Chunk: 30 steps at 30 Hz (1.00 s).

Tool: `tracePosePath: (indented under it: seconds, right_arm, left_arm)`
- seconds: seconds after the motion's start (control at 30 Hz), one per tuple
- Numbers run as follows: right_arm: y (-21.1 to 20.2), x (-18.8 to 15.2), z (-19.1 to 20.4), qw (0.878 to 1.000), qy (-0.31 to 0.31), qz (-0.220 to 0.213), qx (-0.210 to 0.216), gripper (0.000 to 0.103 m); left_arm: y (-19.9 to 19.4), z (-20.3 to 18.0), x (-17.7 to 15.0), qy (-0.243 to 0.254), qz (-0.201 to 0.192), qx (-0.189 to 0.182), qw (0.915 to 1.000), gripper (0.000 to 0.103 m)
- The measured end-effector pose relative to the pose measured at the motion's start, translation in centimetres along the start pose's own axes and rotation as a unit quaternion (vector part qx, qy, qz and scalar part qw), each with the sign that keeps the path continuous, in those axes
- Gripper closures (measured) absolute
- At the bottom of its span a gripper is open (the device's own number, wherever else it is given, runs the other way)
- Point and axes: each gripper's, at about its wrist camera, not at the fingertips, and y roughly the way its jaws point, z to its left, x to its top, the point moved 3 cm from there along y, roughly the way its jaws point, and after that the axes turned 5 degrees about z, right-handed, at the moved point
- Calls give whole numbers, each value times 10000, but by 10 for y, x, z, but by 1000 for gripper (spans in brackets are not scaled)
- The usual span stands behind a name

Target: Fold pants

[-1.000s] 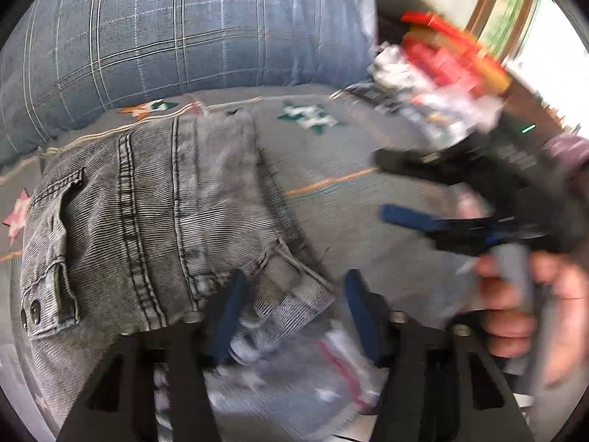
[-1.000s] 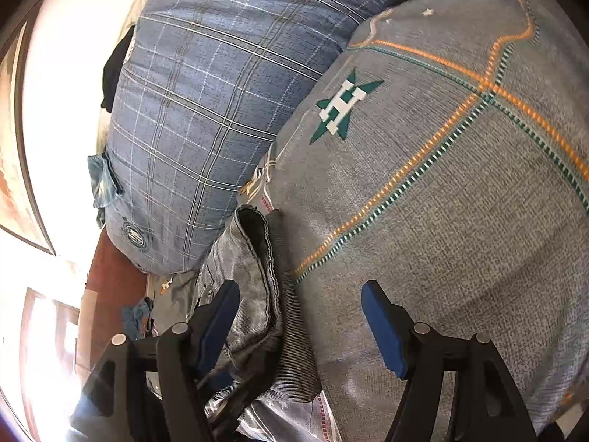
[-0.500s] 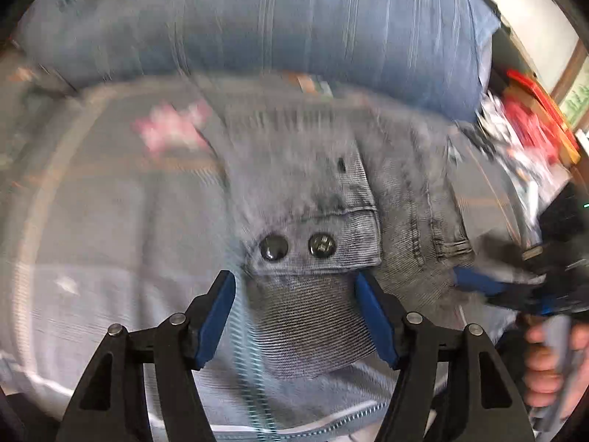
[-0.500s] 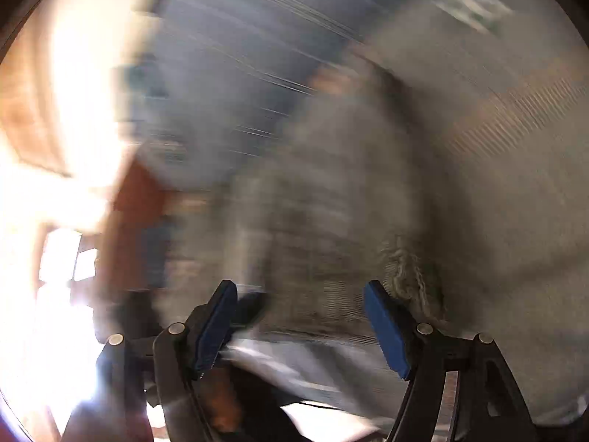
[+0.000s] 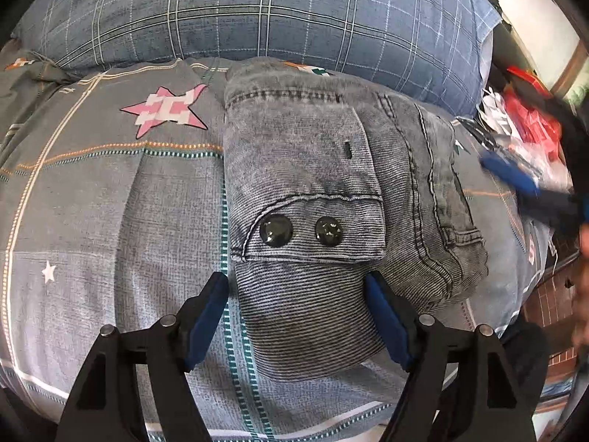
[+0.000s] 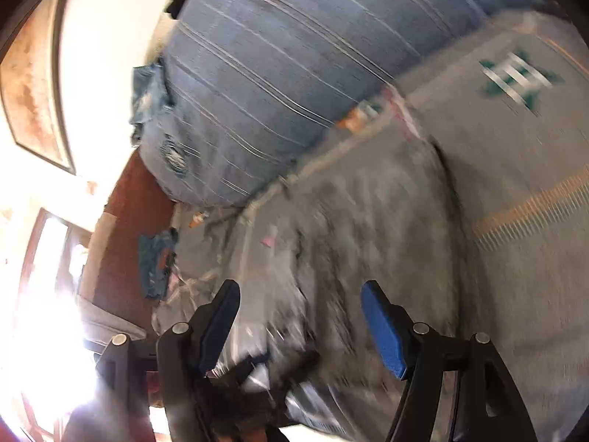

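Lying folded on the bed (image 5: 110, 221), grey pants (image 5: 313, 191) between the left tool (image 5: 296, 316), jaws opening, pads clear of cloth, right tool (image 6: 300, 316) hanging released above them.

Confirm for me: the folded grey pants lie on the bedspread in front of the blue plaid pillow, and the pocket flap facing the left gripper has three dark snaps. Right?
Not quite: the pocket flap has two dark snaps, not three, as the left wrist view shows. The rest stands: the folded grey pants lie on the bedspread in front of the blue plaid pillow, flap towards the left gripper.

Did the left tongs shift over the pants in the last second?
Yes. The left tongs, jaws opening, now straddle the two-button pocket flap, nearer the pink star on the bedspread; earlier they were at the cuff end.
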Motion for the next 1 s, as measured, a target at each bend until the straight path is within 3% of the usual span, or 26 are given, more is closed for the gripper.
tracePosePath:
  seconds: [0.1,0.13,0.2,0.3,0.4,0.43,0.53,0.57,0.6,0.63,0.7,0.73,0.77,0.87,1.0]
  right_arm:
    - [25,31,5,9999,-84,96,-11,29]
    - [36,40,-7,9994,103,190,-273,28]
    - [67,46,-50,9907,328,524,-1216,28]
    - [61,42,-57,9933,462,279,-1021,33]
    - [50,38,-35,9896,111,348,-1391,32]
    - [46,37,-24,9910,-65,311,-1303,32]
    - [40,35,-1,9917,-459,236,-1176,32]
    - [40,35,3,9881,-657,203,-1374,32]
    - [44,36,5,9823,-808,195,-1680,32]
    - [52,36,2,9700,-995,236,-2206,29]
    - [84,30,-18,9147,-1545,653,-3676,27]
    - [95,23,-26,8980,-1800,826,-3928,24]
    - [92,21,-24,8944,-1843,703,-4014,17]
    - [79,24,-8,9085,-1620,637,-3798,17]
    - [70,30,32,9086,-2076,339,-3608,17]
  left_arm:
    - [-4,-4,-2,279,-84,240,9993,25]
    - [0,-11,-1,297,-92,260,9992,25]
    - [-1,-11,-2,272,-82,250,9993,25]
    - [-11,-13,0,214,-116,92,9997,26]
    - [-35,-14,6,232,-495,115,9984,26]
    - [-46,-15,8,210,-682,86,9974,26]
    - [-50,-10,14,91,-959,361,9947,26]
    - [-44,-8,13,51,-882,538,9946,26]
    - [-25,-5,11,89,-523,715,9960,25]
    - [-11,-3,8,120,-257,737,9969,25]
    - [-4,2,5,-44,-289,608,9977,19]
    - [-5,2,6,-112,-242,557,9981,19]
    - [-6,1,7,-126,-200,558,9982,19]
    - [-8,-2,7,-19,-236,621,9978,19]
    - [-7,-2,8,-36,-223,578,9981,19]
